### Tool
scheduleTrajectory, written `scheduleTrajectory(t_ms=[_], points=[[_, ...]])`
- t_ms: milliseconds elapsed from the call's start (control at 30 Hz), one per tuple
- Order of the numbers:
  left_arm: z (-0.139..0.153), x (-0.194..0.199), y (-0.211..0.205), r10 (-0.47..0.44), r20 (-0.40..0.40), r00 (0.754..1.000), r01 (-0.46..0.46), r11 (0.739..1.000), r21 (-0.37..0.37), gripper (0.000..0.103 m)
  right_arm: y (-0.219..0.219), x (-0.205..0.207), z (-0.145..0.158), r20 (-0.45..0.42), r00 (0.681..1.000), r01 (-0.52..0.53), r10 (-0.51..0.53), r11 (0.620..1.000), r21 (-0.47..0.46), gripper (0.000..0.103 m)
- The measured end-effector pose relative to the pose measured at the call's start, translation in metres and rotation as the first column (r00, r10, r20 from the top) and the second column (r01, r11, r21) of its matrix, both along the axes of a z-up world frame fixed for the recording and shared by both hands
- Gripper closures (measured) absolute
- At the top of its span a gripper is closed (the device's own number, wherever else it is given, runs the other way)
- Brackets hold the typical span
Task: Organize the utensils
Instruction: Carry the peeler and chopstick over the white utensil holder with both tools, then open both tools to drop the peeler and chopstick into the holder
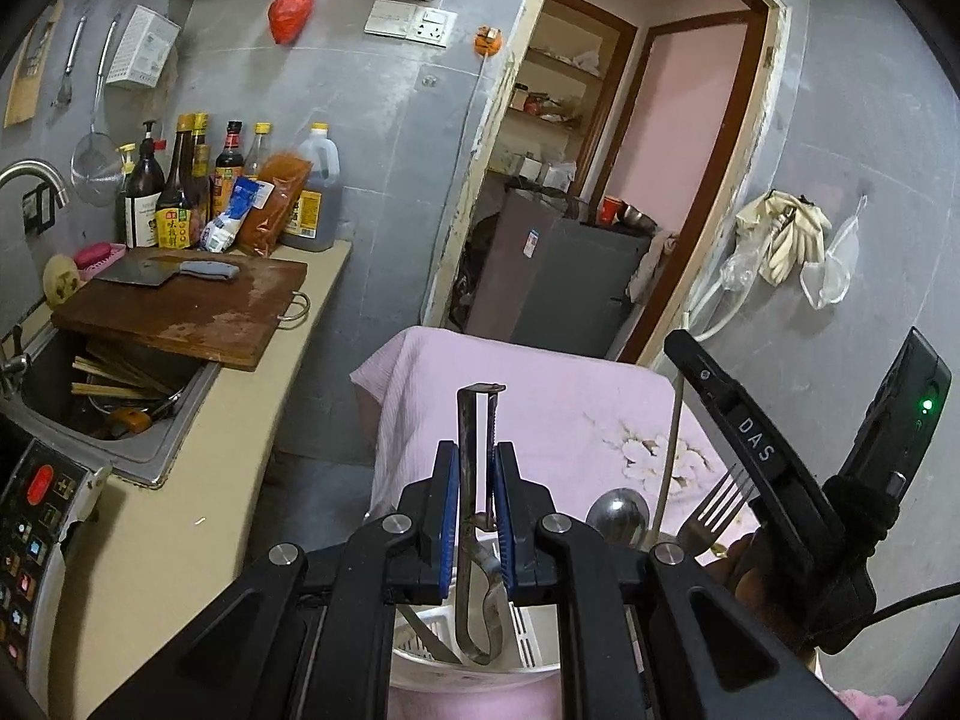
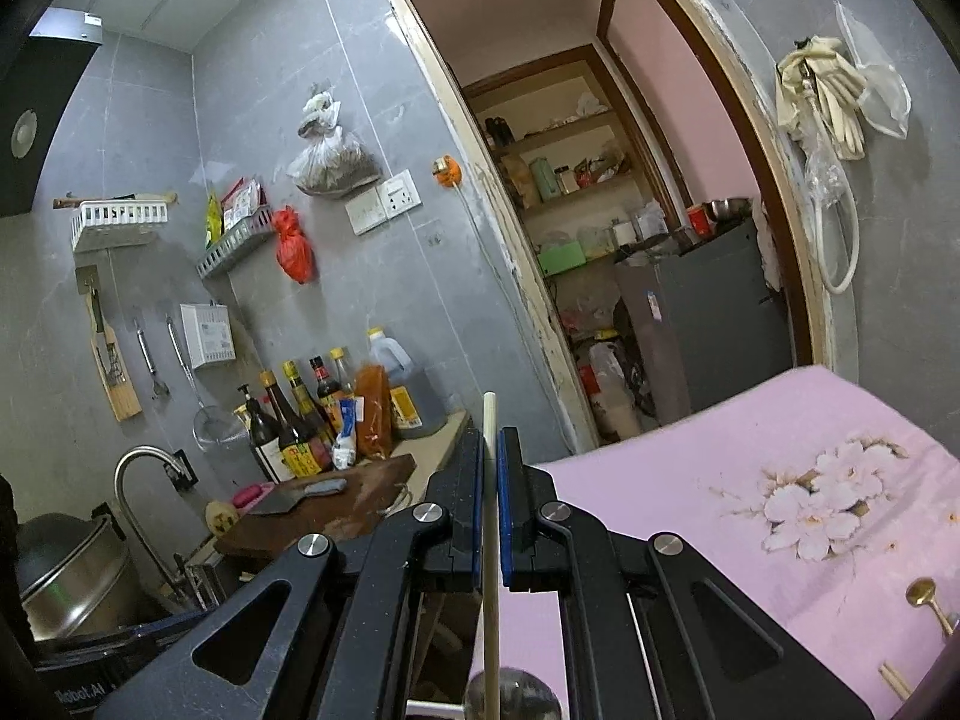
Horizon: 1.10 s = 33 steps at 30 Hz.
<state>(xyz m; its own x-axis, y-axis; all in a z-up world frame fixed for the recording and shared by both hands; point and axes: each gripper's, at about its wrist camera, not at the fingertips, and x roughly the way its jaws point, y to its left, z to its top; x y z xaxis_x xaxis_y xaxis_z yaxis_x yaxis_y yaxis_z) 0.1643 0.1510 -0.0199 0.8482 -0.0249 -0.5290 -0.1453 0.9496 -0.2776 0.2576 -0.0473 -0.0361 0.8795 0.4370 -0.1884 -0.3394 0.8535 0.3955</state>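
Closest to the left wrist camera, the left gripper [image 1: 477,468] was clamped on a metal peeler [image 1: 474,480], its blue pads pressing both sides of the frame. That peeler stood upright, its head projecting above the fingertips and its looped handle hanging down into a white utensil holder [image 1: 528,636] directly beneath the gripper. Most of the holder was hidden behind the gripper's black linkage; only part of its slotted wall and rim showed, together with what appeared to be a knife blade [image 1: 429,639] leaning inside. Just to the right, a spoon [image 1: 618,513] and a fork [image 1: 717,501] rose from behind the linkage, their lower ends concealed. In the right wrist view, the right gripper [image 2: 492,456] was closed on a single pale chopstick [image 2: 490,516], held nearly upright, with its tip above the fingertips and its lower end cut off at the frame edge. A pink floral cloth [image 2: 720,480] covered the table, with a gold spoon [image 2: 924,597] and further chopstick ends [image 2: 894,678] lying on it at lower right, partly cropped.
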Motion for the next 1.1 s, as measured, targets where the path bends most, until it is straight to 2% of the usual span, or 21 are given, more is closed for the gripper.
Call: scheduleTrajectory(t_ms=[367,467,567,667,700,733,833,1000,1100], points=[[-0.004,0.000,-0.004,-0.012,-0.024,1.000,0.012,1.000,-0.010,0.092,-0.004,-0.013,-0.006,-0.016,0.997,-0.075,0.074,0.997,-0.031,0.099],[-0.006,-0.001,-0.002,-0.020,-0.034,0.999,0.019,0.999,-0.029,0.091,-0.006,-0.019,-0.007,-0.025,0.993,-0.117,0.116,0.991,-0.068,0.098],[-0.008,-0.002,0.002,-0.018,-0.036,0.999,0.015,0.996,-0.083,0.090,-0.009,-0.023,-0.006,-0.038,0.987,-0.156,0.154,0.984,-0.081,0.095],[-0.010,-0.006,0.006,-0.007,-0.020,1.000,0.004,0.993,-0.117,0.083,-0.013,-0.028,-0.004,-0.045,0.981,-0.191,0.187,0.979,-0.078,0.089],[-0.009,-0.006,0.006,-0.008,-0.014,1.000,0.007,0.993,-0.121,0.077,-0.014,-0.030,-0.003,-0.048,0.980,-0.194,0.191,0.978,-0.078,0.086],[-0.008,-0.008,0.006,-0.007,-0.004,1.000,0.006,0.992,-0.125,0.068,-0.016,-0.033,-0.002,-0.053,0.980,-0.197,0.193,0.978,-0.073,0.080],[-0.004,-0.012,0.006,0.001,0.026,1.000,0.002,0.991,-0.131,0.057,-0.023,-0.040,0.003,-0.041,0.981,-0.190,0.188,0.980,-0.059,0.069],[0.003,-0.017,0.000,0.003,0.046,0.999,0.002,0.995,-0.098,0.048,-0.043,-0.047,0.017,-0.011,0.989,-0.148,0.148,0.987,-0.060,0.062],[0.010,-0.019,-0.009,0.000,0.065,0.998,0.004,0.998,-0.062,0.038,-0.059,-0.051,0.025,0.008,0.994,-0.105,0.105,0.992,-0.069,0.049]])
